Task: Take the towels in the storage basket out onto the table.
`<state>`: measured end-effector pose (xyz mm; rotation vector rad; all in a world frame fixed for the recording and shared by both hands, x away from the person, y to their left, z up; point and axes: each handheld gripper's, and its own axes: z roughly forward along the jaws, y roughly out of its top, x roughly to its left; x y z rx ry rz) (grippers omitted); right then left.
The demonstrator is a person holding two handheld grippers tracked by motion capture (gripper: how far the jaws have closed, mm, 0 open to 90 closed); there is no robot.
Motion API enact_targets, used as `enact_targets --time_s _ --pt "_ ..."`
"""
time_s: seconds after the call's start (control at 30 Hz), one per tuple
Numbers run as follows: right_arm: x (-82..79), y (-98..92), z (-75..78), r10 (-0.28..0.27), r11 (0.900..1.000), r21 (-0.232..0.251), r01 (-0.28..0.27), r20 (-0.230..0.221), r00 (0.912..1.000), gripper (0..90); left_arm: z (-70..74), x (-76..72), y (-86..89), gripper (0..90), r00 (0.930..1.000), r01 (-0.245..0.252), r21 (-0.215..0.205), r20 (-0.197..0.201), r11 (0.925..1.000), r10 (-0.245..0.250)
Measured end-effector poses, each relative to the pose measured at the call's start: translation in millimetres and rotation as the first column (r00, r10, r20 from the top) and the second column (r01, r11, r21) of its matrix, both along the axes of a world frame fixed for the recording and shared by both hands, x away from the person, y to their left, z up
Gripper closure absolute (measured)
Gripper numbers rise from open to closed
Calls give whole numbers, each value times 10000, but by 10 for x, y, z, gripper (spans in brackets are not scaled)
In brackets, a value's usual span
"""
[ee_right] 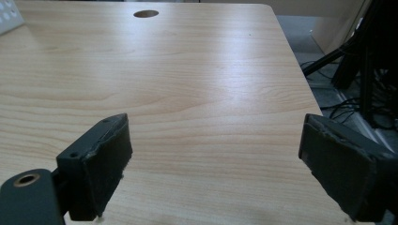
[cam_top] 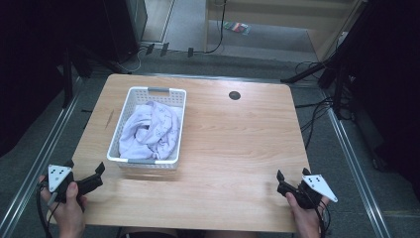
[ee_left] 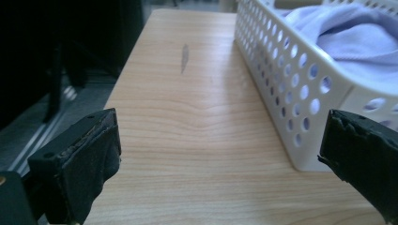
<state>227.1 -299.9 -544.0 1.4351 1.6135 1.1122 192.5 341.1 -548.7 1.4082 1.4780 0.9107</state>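
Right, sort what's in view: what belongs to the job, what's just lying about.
Job:
- white basket
- pale lilac cloth bundled inside it
- left gripper, jaws open
- right gripper, jaws open

Lying about:
- round hole in the table
- coloured item on the floor

A white perforated basket sits upright on the tabletop, toward ten o'clock from its centre, long side running away from the near edge. A crumpled pale lilac cloth lies heaped inside, reaching about to its rim.
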Motion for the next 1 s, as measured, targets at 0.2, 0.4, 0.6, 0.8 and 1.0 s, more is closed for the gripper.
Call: enact_targets --time_s 0.2,0.4,0.6,0.8,1.0 --pt "17 2 -9 -238 9997 -23 238 -77 9997 132 64 -9 55 0 9999 101 -389 -68 9992 -104" --pt "20 47 -17 -329 9987 -402 324 -115 9994 133 244 -76 55 0 9990 407 -902 226 9951 -388" --pt "35 30 -17 -652 9976 -250 647 -234 9976 139 430 -69 -16 0 9971 702 -743 328 9948 -680" --pt "26 72 -18 -675 9951 -736 657 -223 9975 140 594 42 -141 0 9882 1505 -550 -210 9871 -1518" --pt "8 103 -20 -476 9937 -1023 463 -109 9988 145 832 238 -272 0 9727 2186 -250 -745 9755 -2198"
